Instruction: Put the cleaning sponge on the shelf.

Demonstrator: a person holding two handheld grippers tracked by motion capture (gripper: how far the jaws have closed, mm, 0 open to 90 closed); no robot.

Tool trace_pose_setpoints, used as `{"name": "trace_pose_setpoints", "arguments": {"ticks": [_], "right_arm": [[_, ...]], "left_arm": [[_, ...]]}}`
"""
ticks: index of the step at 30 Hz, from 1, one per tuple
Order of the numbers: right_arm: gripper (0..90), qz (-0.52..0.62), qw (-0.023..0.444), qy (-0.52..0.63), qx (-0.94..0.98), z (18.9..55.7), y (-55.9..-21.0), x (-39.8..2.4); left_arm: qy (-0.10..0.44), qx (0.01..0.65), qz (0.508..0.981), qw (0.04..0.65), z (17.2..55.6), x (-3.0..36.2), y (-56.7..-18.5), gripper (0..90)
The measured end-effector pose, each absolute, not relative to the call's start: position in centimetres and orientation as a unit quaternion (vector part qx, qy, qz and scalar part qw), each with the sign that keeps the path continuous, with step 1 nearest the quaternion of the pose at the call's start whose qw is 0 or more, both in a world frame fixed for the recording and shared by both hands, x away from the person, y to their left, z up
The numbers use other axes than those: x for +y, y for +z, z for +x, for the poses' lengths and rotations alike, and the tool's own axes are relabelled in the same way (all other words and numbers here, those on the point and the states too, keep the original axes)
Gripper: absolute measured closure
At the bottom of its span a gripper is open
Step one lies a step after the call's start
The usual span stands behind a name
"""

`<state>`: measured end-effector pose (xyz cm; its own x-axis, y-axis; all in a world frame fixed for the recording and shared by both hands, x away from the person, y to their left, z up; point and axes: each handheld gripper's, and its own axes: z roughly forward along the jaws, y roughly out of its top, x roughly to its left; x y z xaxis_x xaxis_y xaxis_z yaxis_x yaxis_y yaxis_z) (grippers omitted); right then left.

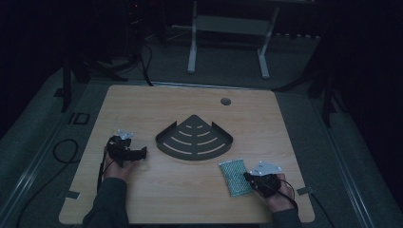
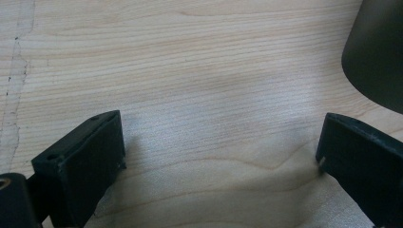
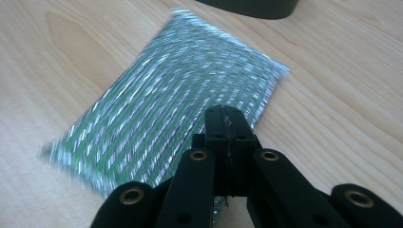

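A green, glittery scouring pad (image 1: 234, 176) (image 3: 166, 109) lies flat on the wooden table, in front and to the right of a dark fan-shaped slotted tray (image 1: 167, 142). My right gripper (image 1: 247, 176) (image 3: 227, 118) is shut, its joined tips over the pad's right edge; I cannot tell whether they pinch it. The tray's rim (image 3: 252, 7) shows just beyond the pad. My left gripper (image 1: 141, 153) (image 2: 221, 147) is open over bare wood left of the tray, with nothing between its fingers. The tray's dark wall (image 2: 380, 52) sits at the upper right of the left gripper view.
A round cable hole (image 1: 225, 101) sits near the table's far edge. A white metal frame (image 1: 228, 28) stands on the floor beyond the table. Cables (image 1: 62, 152) lie on the floor at the left. Bare wood (image 1: 180, 190) spreads between my two hands.
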<state>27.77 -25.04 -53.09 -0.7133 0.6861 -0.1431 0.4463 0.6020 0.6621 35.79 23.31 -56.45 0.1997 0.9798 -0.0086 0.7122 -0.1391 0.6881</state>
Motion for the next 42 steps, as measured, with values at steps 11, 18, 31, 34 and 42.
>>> {"name": "trace_pose_setpoints", "arguments": {"ticks": [11,18,31,34,42], "right_arm": [[89.9,0.326,0.190,0.303,0.875,28.9,-53.0,-25.2],[88.6,0.332,0.179,0.316,0.871,29.4,-52.3,-25.4],[78.5,0.357,0.126,0.287,0.880,31.8,-51.1,-25.2],[77.3,0.372,0.108,0.277,0.879,32.2,-51.3,-25.4],[77.2,0.376,0.099,0.276,0.879,32.6,-51.1,-25.5]], "left_arm": [[0.231,0.589,0.718,0.289,35.8,23.3,-56.5,2.5],[0.231,0.589,0.719,0.289,35.8,23.3,-56.4,2.5],[0.231,0.589,0.718,0.289,35.8,23.3,-56.4,2.5],[0.231,0.589,0.718,0.289,35.8,23.3,-56.5,2.5],[0.231,0.589,0.718,0.289,35.8,23.3,-56.4,2.5]]}}
